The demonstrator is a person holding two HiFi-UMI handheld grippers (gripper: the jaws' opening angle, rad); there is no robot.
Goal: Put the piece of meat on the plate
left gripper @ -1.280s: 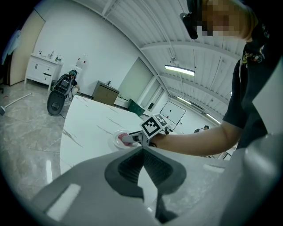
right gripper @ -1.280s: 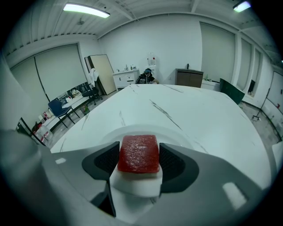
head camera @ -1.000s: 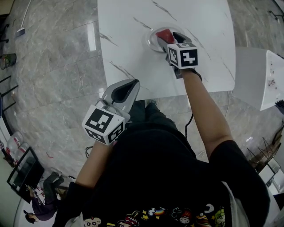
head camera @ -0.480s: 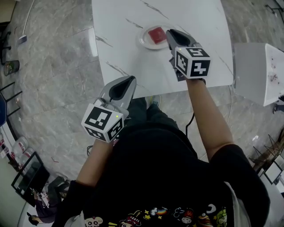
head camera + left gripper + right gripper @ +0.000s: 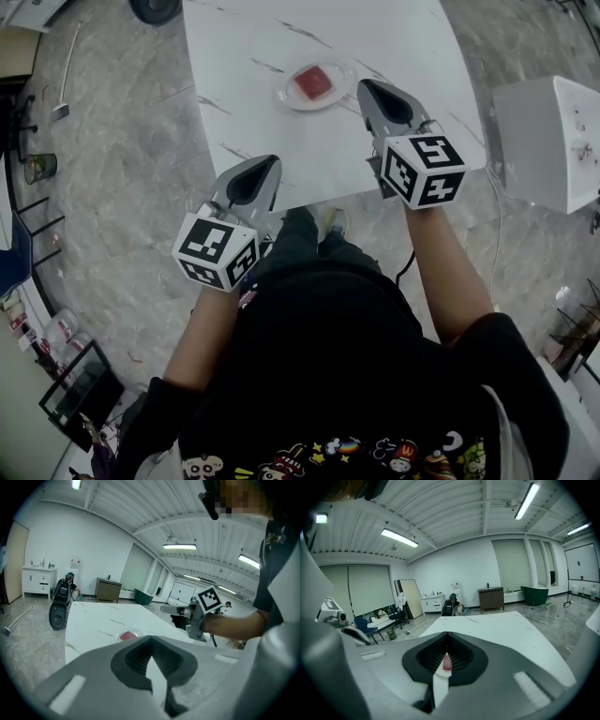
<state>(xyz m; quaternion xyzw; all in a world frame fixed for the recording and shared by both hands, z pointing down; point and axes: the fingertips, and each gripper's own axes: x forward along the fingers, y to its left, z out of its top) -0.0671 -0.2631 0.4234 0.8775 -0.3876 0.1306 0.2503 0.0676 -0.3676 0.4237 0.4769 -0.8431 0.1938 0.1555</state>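
Short of the plate (image 5: 284,97), on the person's side, the right gripper (image 5: 367,89) is held out on a straight forearm over the white table (image 5: 422,37). Its tips are just beside the plate's rim but apart from it. Farther back from the plate, the left gripper (image 5: 266,163) hangs at the table's near edge, pointing the same way. The piece of meat (image 5: 312,82) lies flat in the plate's middle. Only the gripper views show the jaws: each pair meets at the tips with nothing held, and a sliver of the meat shows through the right pair's thin slit. The left gripper view alone shows the right gripper side-on. A second ago the right gripper's tips were at the plate by the meat; it has since drawn back.
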